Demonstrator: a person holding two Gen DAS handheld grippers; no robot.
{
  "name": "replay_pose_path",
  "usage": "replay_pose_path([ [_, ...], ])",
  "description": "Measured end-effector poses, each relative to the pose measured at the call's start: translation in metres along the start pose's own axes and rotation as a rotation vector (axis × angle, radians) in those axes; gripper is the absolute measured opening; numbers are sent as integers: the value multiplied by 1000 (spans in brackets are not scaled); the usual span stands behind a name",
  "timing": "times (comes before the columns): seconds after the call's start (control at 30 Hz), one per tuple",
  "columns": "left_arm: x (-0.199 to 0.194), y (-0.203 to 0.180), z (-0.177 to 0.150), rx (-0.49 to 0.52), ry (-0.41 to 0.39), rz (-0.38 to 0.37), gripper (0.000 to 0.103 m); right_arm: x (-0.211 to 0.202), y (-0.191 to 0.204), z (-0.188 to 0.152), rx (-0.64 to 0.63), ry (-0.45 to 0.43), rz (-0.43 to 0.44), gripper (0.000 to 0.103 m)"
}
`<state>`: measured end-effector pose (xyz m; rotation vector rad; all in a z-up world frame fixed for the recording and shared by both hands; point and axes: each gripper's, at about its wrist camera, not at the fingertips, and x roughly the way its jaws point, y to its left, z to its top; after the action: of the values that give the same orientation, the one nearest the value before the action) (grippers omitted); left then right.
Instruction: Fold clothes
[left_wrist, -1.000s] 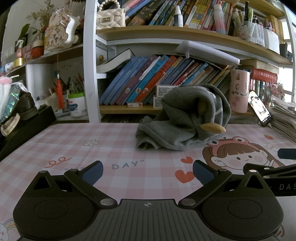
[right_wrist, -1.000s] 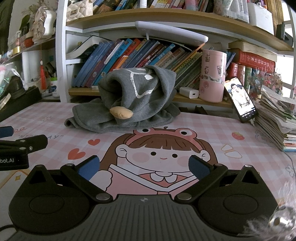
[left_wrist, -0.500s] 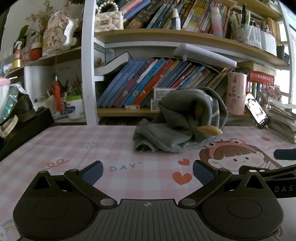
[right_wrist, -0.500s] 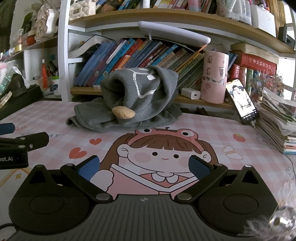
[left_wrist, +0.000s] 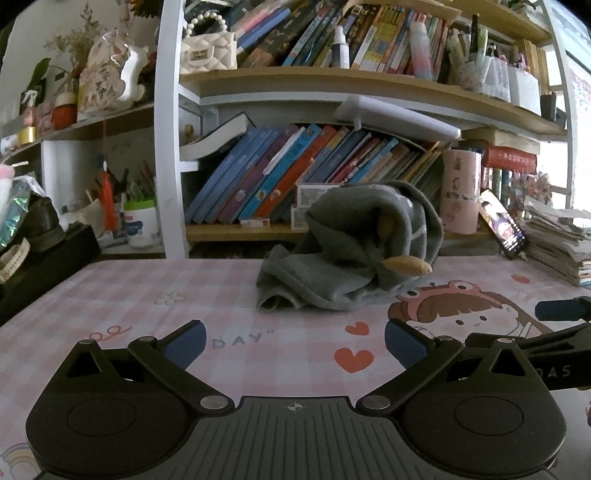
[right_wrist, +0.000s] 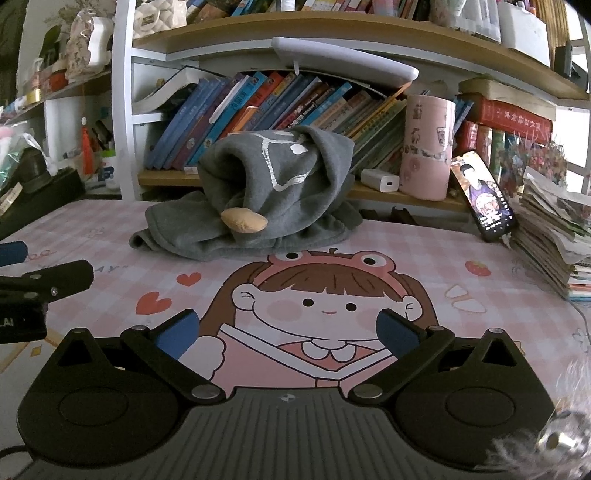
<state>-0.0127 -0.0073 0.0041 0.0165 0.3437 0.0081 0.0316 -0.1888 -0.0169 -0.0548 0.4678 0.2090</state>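
The grey garment (left_wrist: 354, 251) lies crumpled near the desk's (left_wrist: 110, 295) far edge. Left gripper (left_wrist: 293, 341) and right gripper (right_wrist: 286, 330) hover apart from it, jaws open and empty.

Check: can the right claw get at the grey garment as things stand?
Probably yes. The right claw is open, and only bare pink mat lies between it and the crumpled grey garment.

A crumpled grey garment (right_wrist: 266, 195) (unfolded) lies on the pink mat (right_wrist: 461, 251), beyond the wide-spread right hand-held gripper (right_wrist: 286, 334).
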Motion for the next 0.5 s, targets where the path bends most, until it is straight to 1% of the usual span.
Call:
replay_pose_path([
  [0.23,-6,0,1,12,-31,-2,103,-3,3,3,-2,-3,7,103],
  [0.4,-11,4,3,-7,-53,5,103,-4,6,8,-13,1,-14,103],
  [0.5,-12,6,3,-14,-58,14,103,-5,5,6,1,-27,3,103],
])
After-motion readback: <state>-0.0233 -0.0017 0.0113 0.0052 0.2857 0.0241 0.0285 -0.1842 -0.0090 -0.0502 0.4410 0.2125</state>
